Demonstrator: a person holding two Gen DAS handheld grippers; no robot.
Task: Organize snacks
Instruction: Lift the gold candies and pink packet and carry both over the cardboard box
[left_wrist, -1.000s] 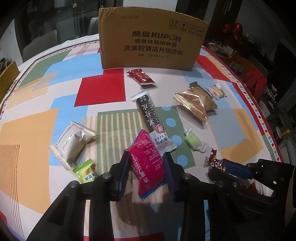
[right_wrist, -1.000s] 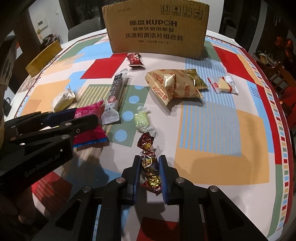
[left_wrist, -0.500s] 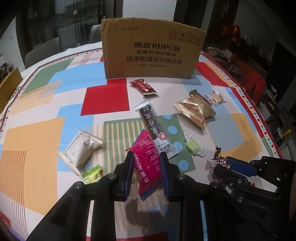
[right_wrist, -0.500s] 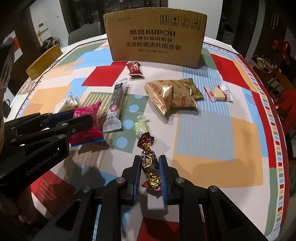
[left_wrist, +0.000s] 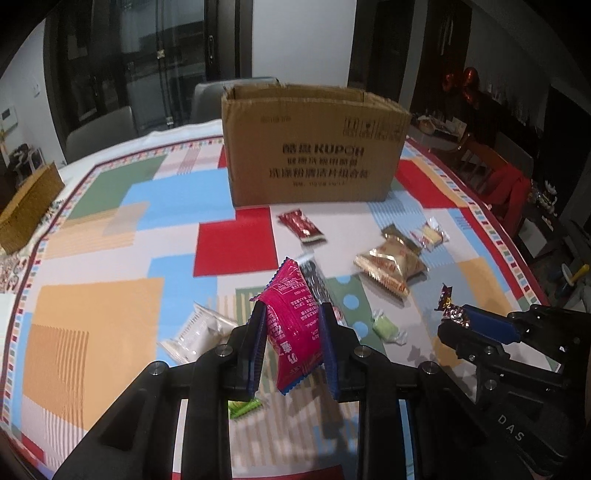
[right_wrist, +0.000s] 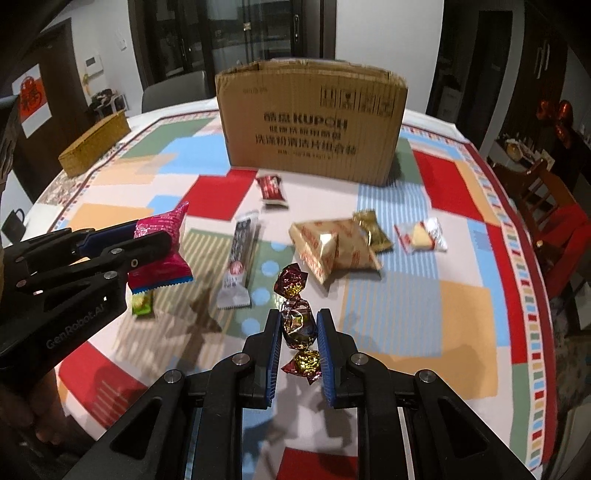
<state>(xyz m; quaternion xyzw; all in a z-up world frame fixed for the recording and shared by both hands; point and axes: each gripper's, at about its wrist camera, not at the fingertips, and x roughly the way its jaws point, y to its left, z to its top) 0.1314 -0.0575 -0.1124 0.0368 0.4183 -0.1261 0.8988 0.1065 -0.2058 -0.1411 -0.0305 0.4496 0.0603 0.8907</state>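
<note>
The pink snack packet (left_wrist: 293, 325) is hanging above the table (left_wrist: 96, 325), pinched by the left hand-held gripper (left_wrist: 291, 332). The foil-wrapped candy (right_wrist: 298, 325) is sitting clamped in the right hand-held gripper (right_wrist: 298, 332), seemingly also lifted. The cardboard box (right_wrist: 310, 122) is standing beyond the scattered snacks.

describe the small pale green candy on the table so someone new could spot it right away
Start at the cardboard box at the far side of the table, then come toward the camera past the gold snack bags. On the green patch with blue dots lies the pale green candy: the only twist-ended clear wrapper with a light green block inside.
</note>
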